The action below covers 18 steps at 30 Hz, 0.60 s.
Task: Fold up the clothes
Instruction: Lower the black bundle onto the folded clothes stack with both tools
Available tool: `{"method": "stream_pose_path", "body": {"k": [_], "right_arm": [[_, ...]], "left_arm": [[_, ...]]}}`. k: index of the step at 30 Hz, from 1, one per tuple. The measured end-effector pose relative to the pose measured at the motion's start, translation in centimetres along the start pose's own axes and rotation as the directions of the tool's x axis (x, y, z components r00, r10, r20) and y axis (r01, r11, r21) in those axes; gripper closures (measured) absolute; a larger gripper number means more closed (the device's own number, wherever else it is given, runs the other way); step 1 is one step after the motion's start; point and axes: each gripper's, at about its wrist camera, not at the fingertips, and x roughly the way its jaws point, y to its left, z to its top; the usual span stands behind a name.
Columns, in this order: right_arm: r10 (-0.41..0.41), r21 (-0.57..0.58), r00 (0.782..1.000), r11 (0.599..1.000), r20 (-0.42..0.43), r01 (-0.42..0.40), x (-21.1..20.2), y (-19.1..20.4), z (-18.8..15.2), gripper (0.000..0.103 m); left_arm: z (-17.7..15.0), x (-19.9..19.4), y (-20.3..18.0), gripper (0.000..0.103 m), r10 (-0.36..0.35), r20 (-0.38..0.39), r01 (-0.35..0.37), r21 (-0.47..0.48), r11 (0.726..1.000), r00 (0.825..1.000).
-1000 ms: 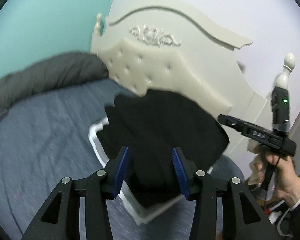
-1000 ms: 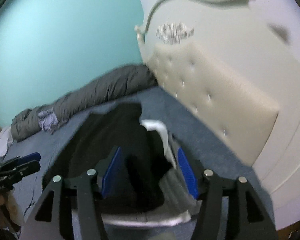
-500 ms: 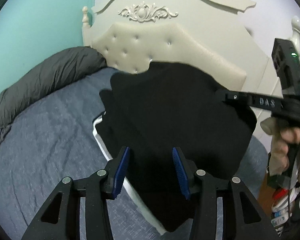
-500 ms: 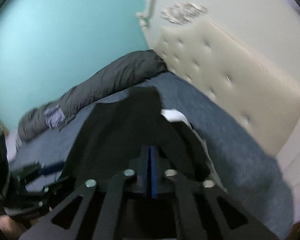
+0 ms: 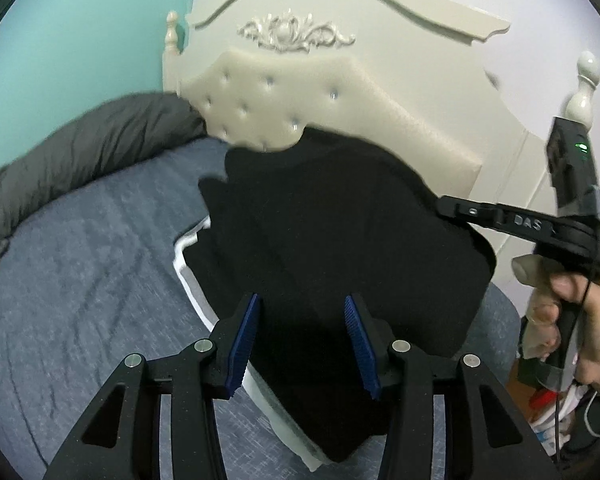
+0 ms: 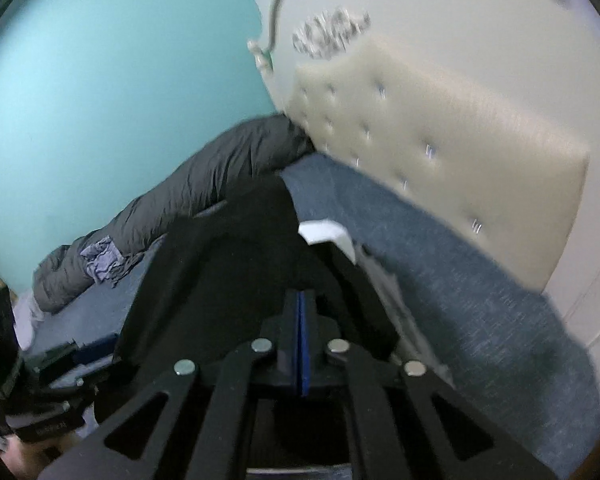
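A black garment (image 5: pixel 340 240) hangs spread in the air above the bed, in front of the headboard. My right gripper (image 5: pixel 448 205) pinches its upper right edge; in the right wrist view that gripper (image 6: pixel 301 340) is shut, blue pads together, with the black cloth (image 6: pixel 236 264) draped forward from it. My left gripper (image 5: pixel 302 340) is open low in front of the garment. The cloth's lower part shows between its pads, and contact cannot be told. A white and grey folded piece (image 5: pixel 188 276) lies on the bed under the black cloth.
A blue-grey bed sheet (image 5: pixel 100 260) spreads to the left. A rolled grey duvet (image 5: pixel 80 152) lies along the teal wall. The cream tufted headboard (image 5: pixel 340 92) stands behind. A person's hand (image 5: pixel 580 320) holds the right gripper's handle at the bed's right edge.
The right gripper went from open to shut on the black garment and lifted it, so the cloth now hangs spread wider. The left gripper stayed open.
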Motion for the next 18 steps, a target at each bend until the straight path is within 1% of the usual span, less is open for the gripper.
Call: {"method": "stream_pose_path", "body": {"k": [2, 4, 5, 7, 9, 10, 14, 16, 18], "right_arm": [[0.029, -0.030, 0.999, 0.999, 0.031, -0.028, -1.7, 0.6, -0.6, 0.100], [0.059, -0.071, 0.998, 0.996, 0.034, -0.056, -2.7, 1.2, -1.7, 0.100], [0.054, -0.095, 0.998, 0.994, 0.019, -0.052, -2.6, 1.4, -2.3, 0.100], [0.020, -0.132, 1.000, 0.991, -0.021, -0.022, -1.9, 1.3, -3.6, 0.100], [0.003, -0.107, 1.000, 0.994, -0.025, -0.005, -1.6, 0.3, -4.4, 0.100], [0.000, -0.085, 1.000, 0.996, -0.024, -0.002, -1.6, -0.2, -4.6, 0.102], [0.043, -0.033, 0.999, 0.999, -0.027, -0.044, -2.2, -1.0, -4.1, 0.102], [0.050, -0.036, 0.999, 0.998, -0.006, -0.050, -2.8, -0.7, -3.1, 0.101], [0.052, -0.032, 0.999, 0.998, 0.011, -0.051, -3.0, -0.2, -1.6, 0.101]], "left_arm": [[-0.1, -0.9, -0.4, 0.055, -0.006, 0.015, 0.005, 0.018, 1.000, 1.000], [-0.5, -1.4, -0.8, 0.055, -0.010, 0.015, 0.010, 0.033, 0.999, 1.000], [-0.8, -1.2, -1.0, 0.055, -0.008, 0.004, 0.008, 0.037, 0.999, 1.000], [-1.6, -0.4, -1.0, 0.054, -0.001, -0.025, 0.002, 0.035, 0.999, 1.000], [-2.2, 0.2, -0.9, 0.053, -0.010, -0.038, 0.010, 0.017, 1.000, 0.999], [-2.4, 0.4, -0.9, 0.053, -0.014, -0.041, 0.014, 0.008, 1.000, 0.999], [-2.1, 0.1, -1.3, 0.053, -0.010, -0.029, 0.010, 0.004, 1.000, 1.000], [-1.7, 0.1, -1.1, 0.054, -0.017, -0.025, 0.017, -0.007, 1.000, 1.000], [-1.0, -0.2, -0.5, 0.054, -0.030, -0.009, 0.029, -0.040, 0.999, 1.000]]}}
